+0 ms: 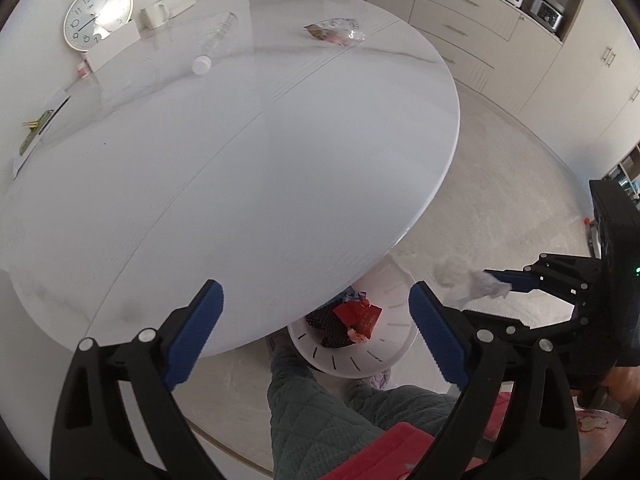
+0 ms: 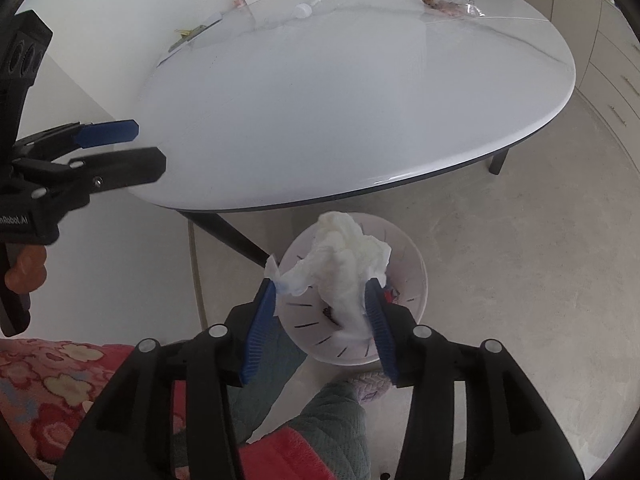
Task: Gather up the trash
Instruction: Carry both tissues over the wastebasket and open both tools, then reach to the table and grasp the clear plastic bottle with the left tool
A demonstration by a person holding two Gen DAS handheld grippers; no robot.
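White bench (image 2: pixel 340 92) overhangs the bin (image 2: pixel 418 280); right gripper (image 2: pixel 326 312) jaws loosened around tissue (image 2: pixel 344 260), left gripper (image 1: pixel 316 320) released at nine o'clock.

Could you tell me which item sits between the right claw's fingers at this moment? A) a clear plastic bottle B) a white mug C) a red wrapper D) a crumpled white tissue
D: the crumpled white tissue sits between the blue fingers of the right claw, directly above the white bin on the floor.
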